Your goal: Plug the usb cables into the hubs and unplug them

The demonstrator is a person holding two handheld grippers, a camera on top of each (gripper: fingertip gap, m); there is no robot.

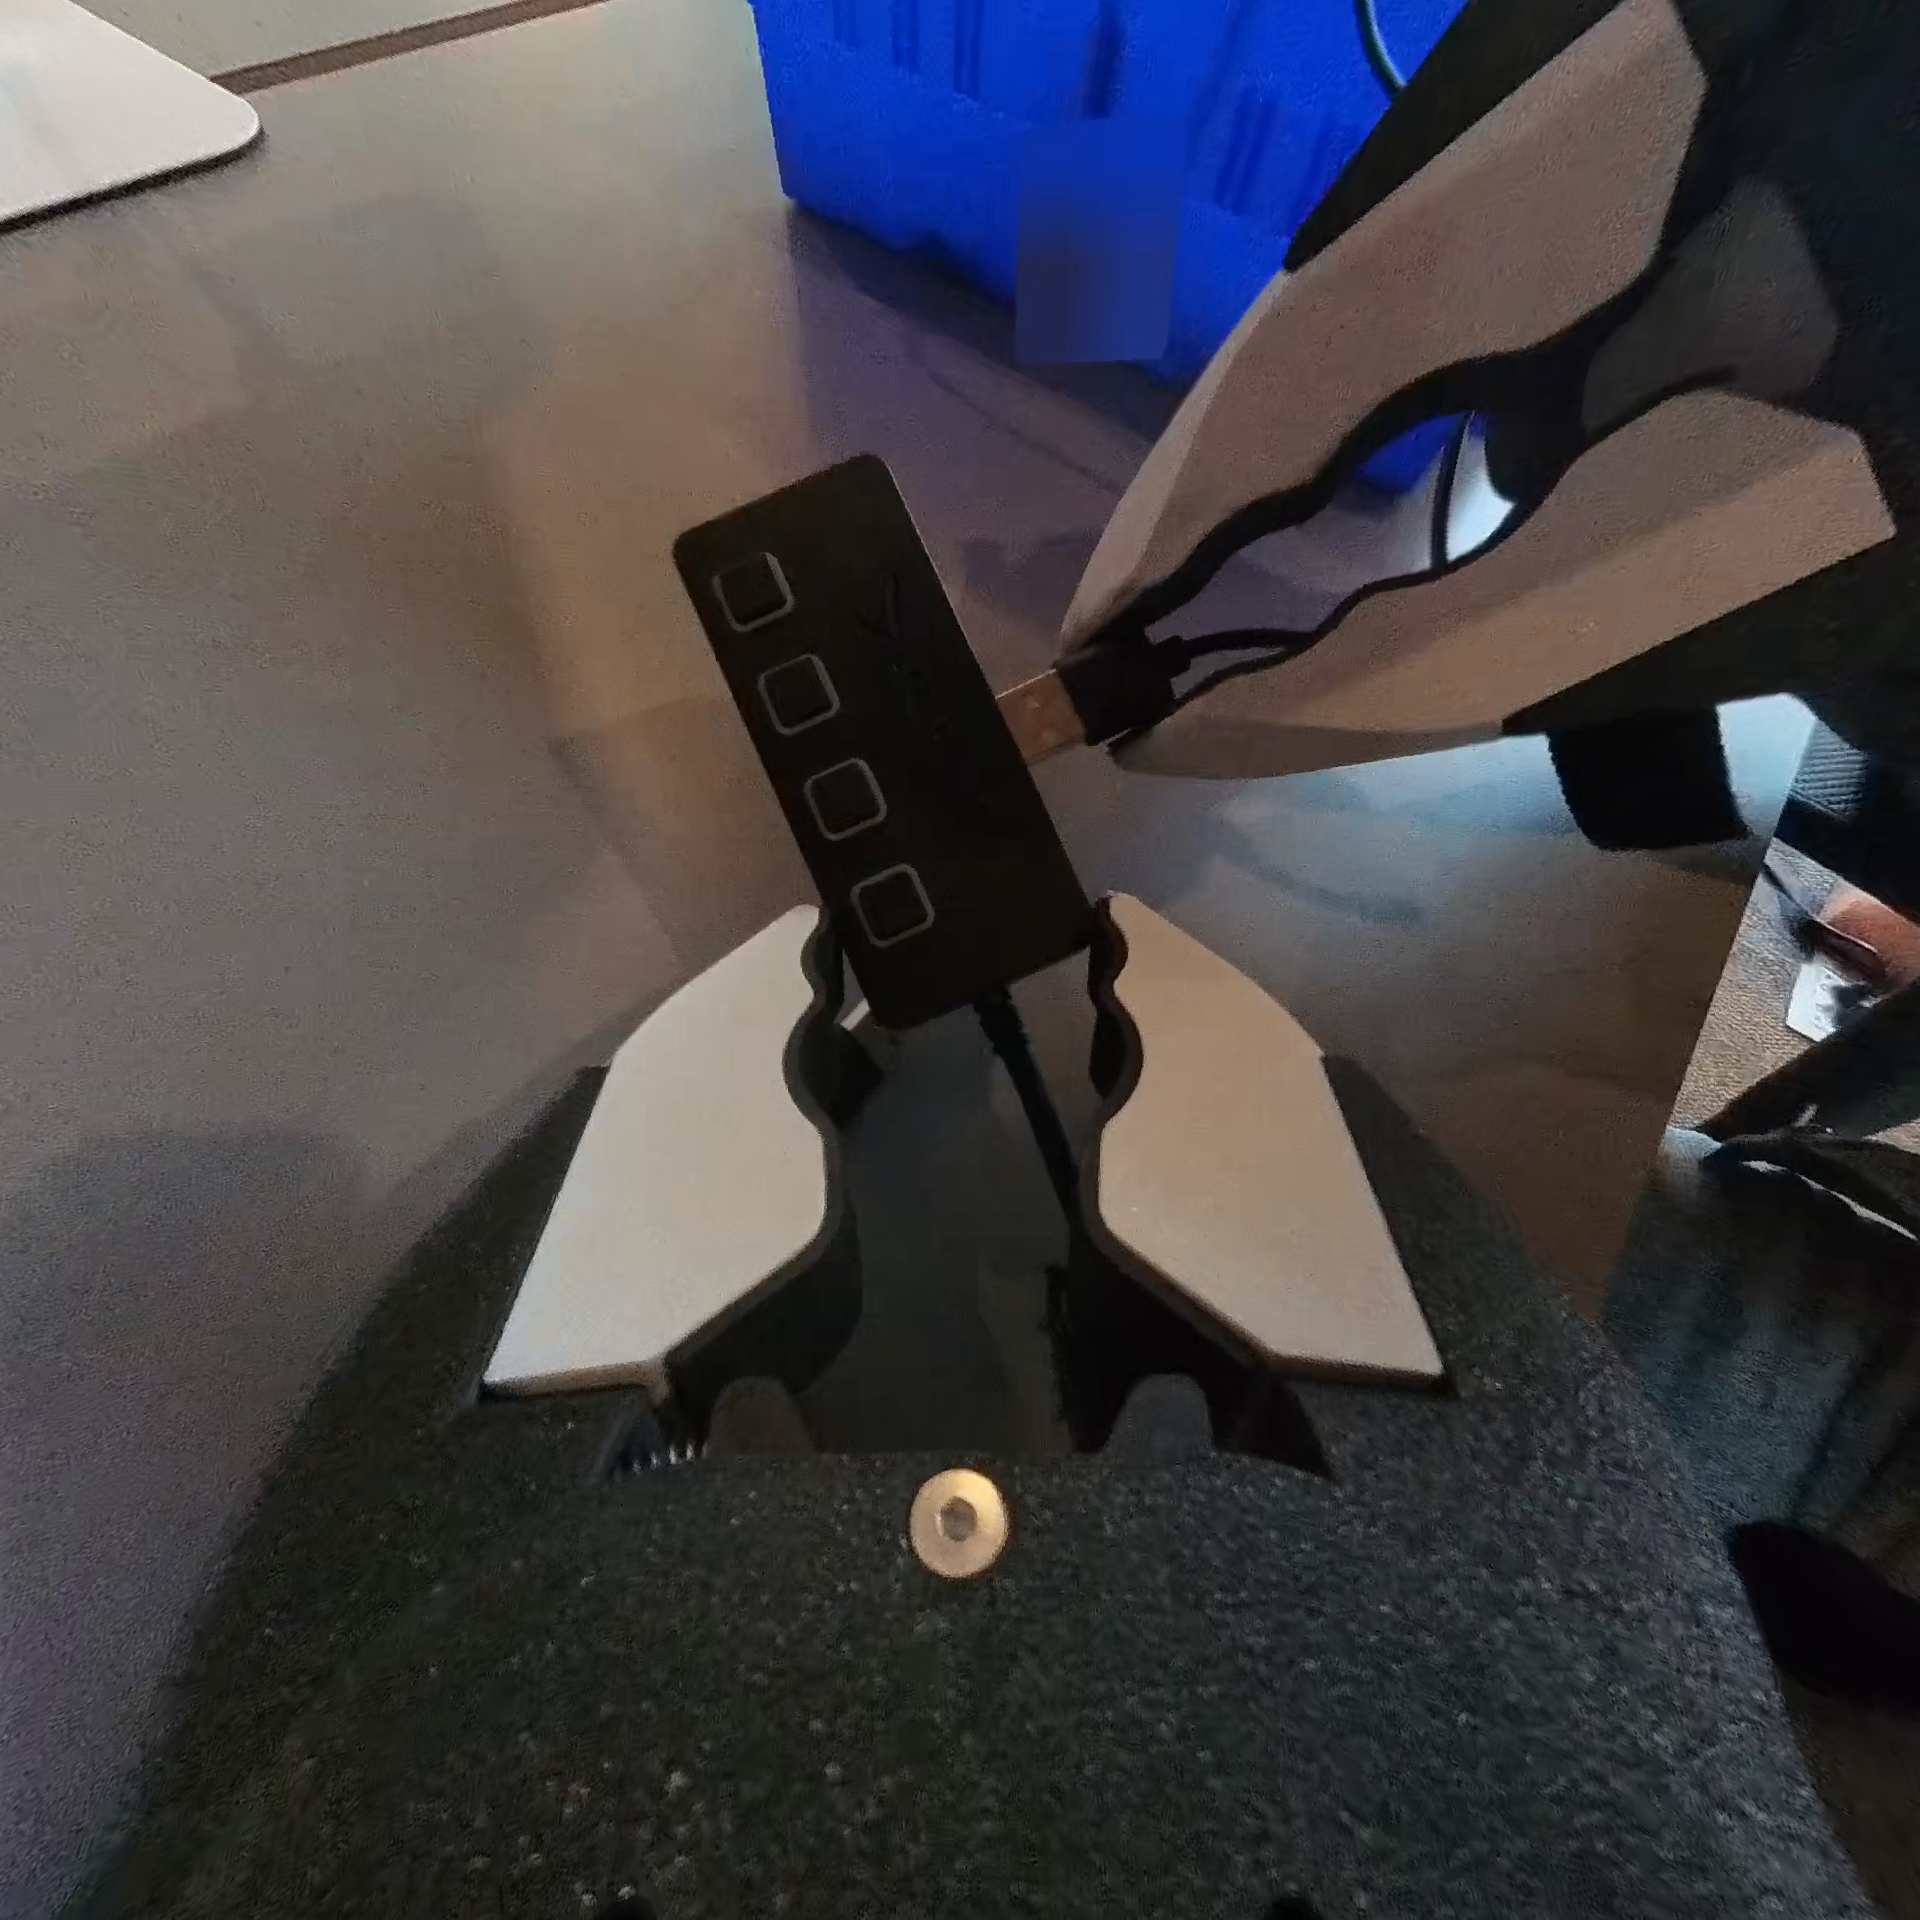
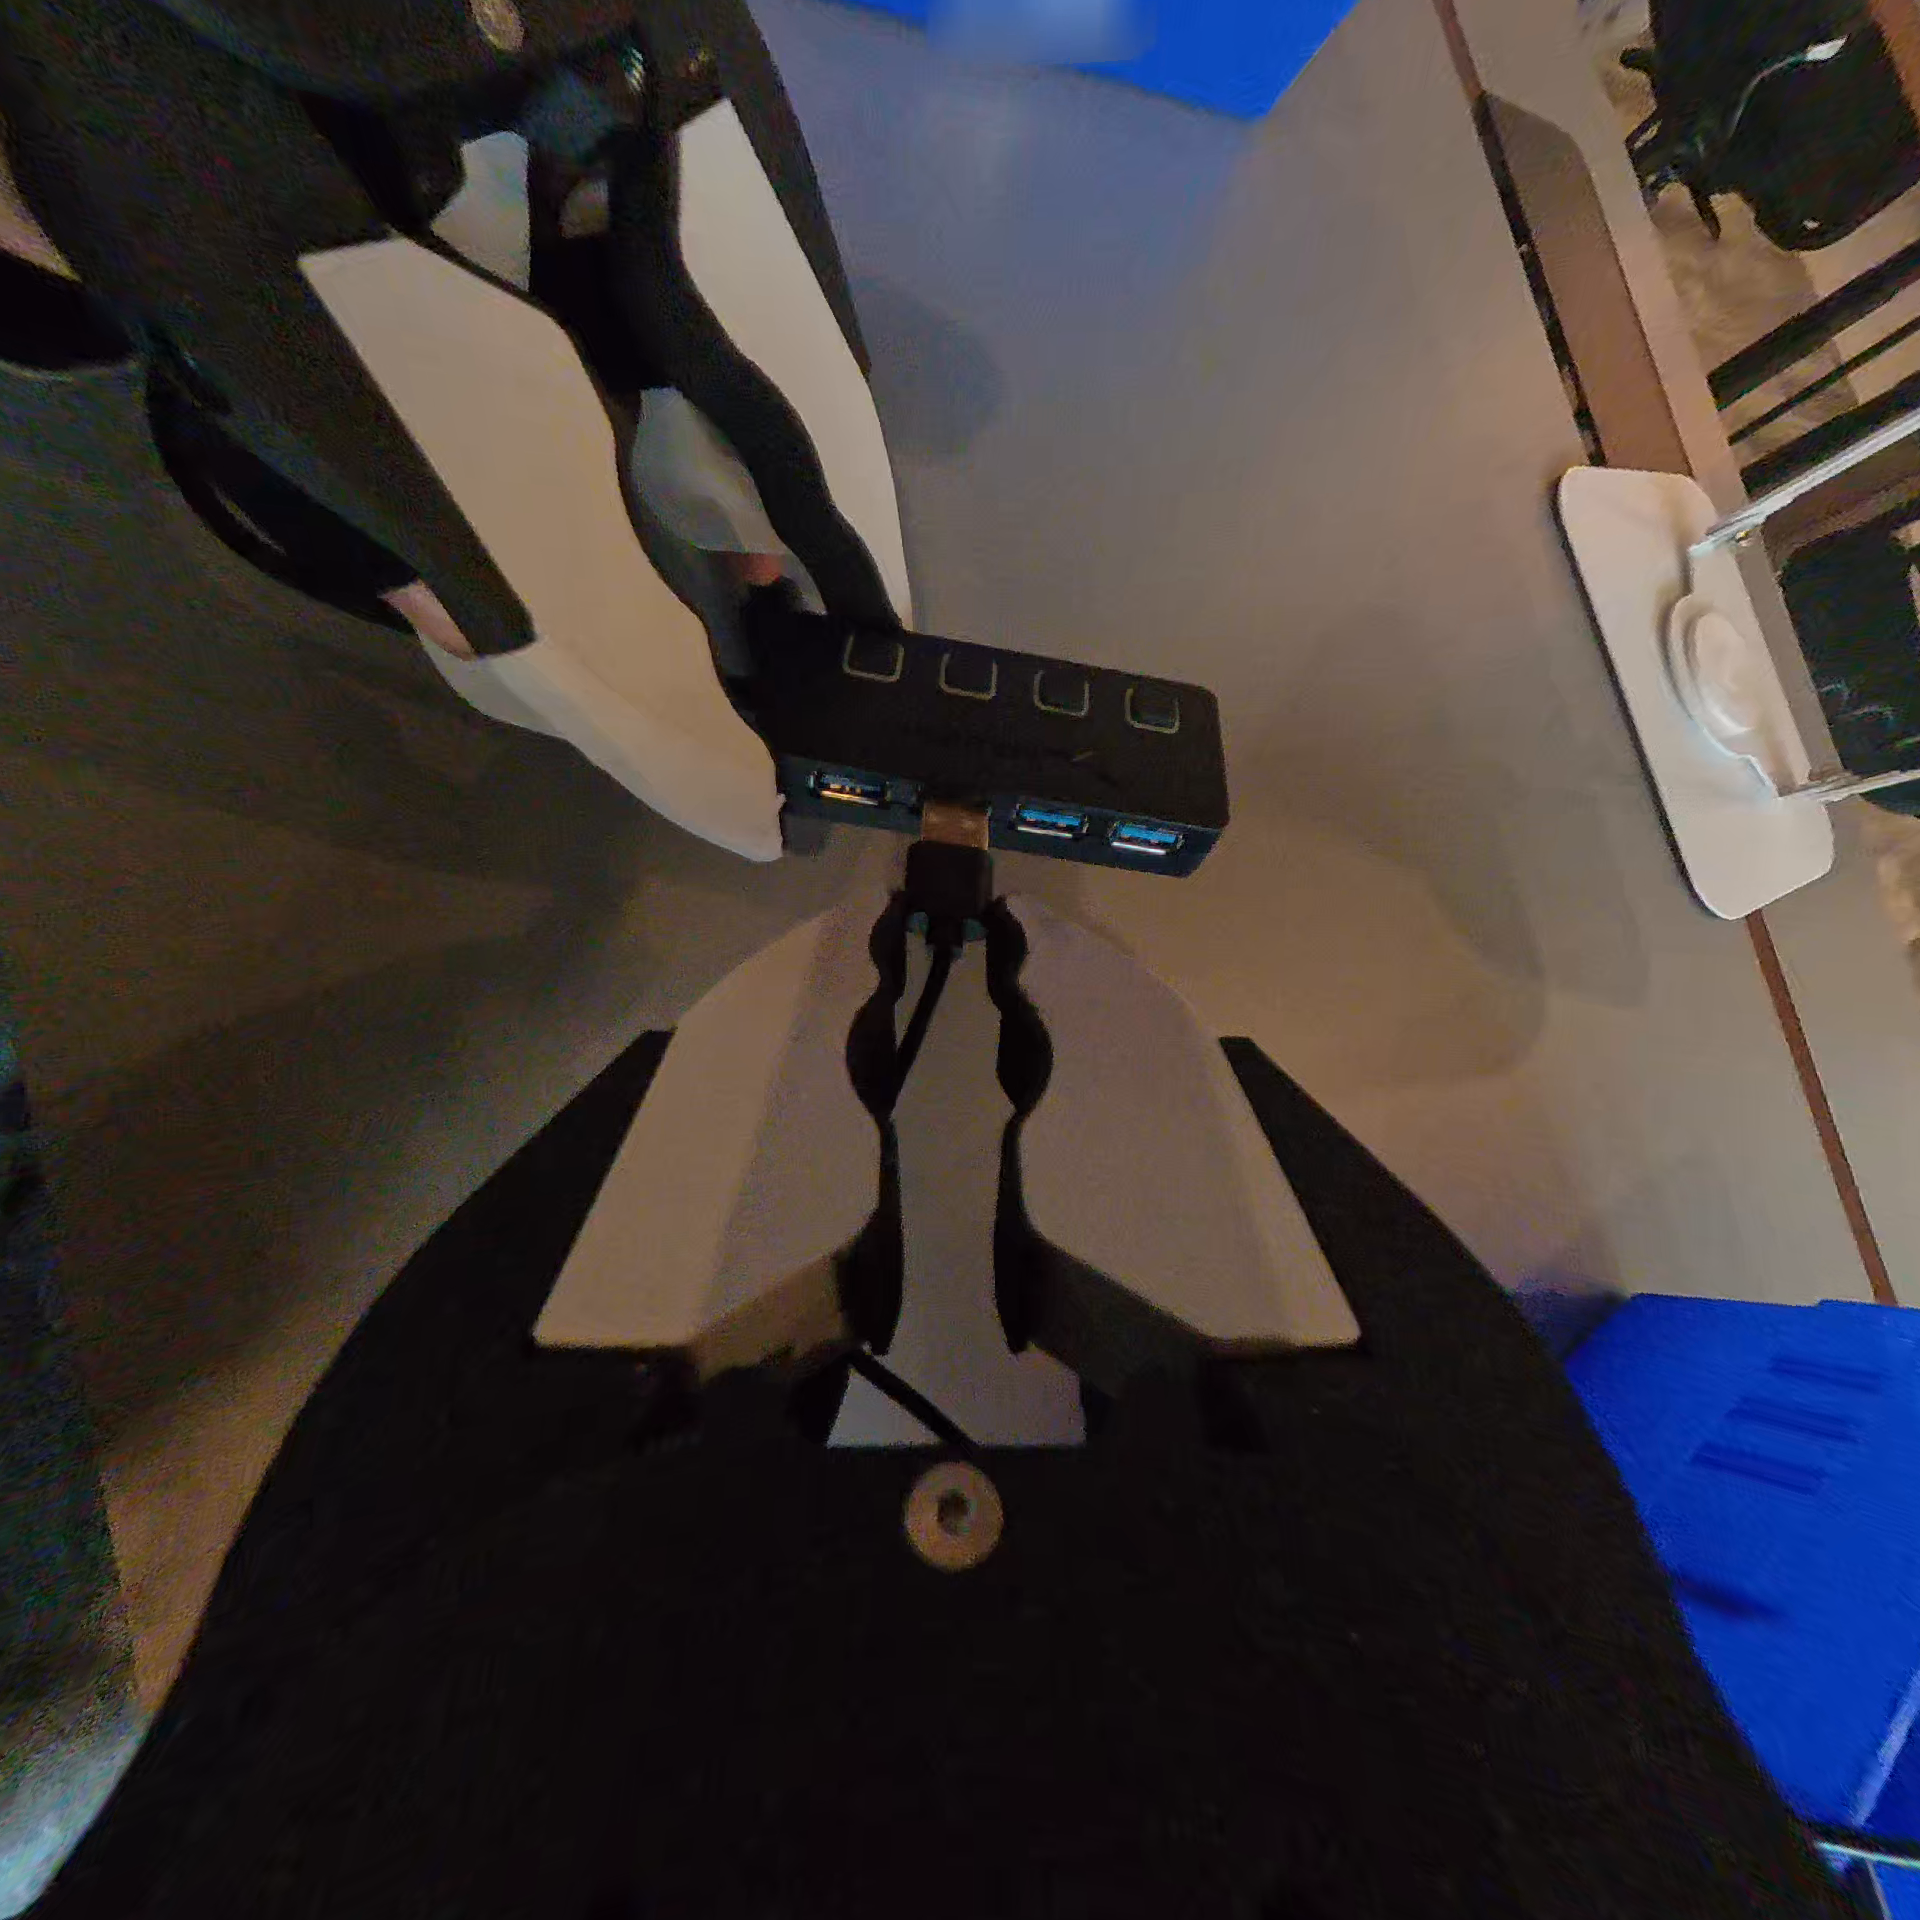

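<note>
A black USB hub [image 1: 883, 727] with a row of square buttons is held above the table by my left gripper [image 1: 966, 956], which is shut on its cable end. My right gripper [image 2: 943, 914] is shut on a black USB plug [image 2: 948, 868]. In the right wrist view the plug's metal tip sits partly inside the second port on the hub's side [image 2: 997, 748]; blue ports show on either side of it. In the left wrist view the right gripper [image 1: 1101, 696] comes in from the right with the plug [image 1: 1081, 701] against the hub's edge. The left gripper [image 2: 769, 727] shows at upper left in the right wrist view.
A blue crate [image 1: 1039, 156] stands at the back of the grey table [image 1: 364, 623] and shows in the right wrist view [image 2: 1766, 1507] too. A white monitor stand base [image 2: 1683, 686] lies near the table edge; its corner shows in the left wrist view [image 1: 94, 114].
</note>
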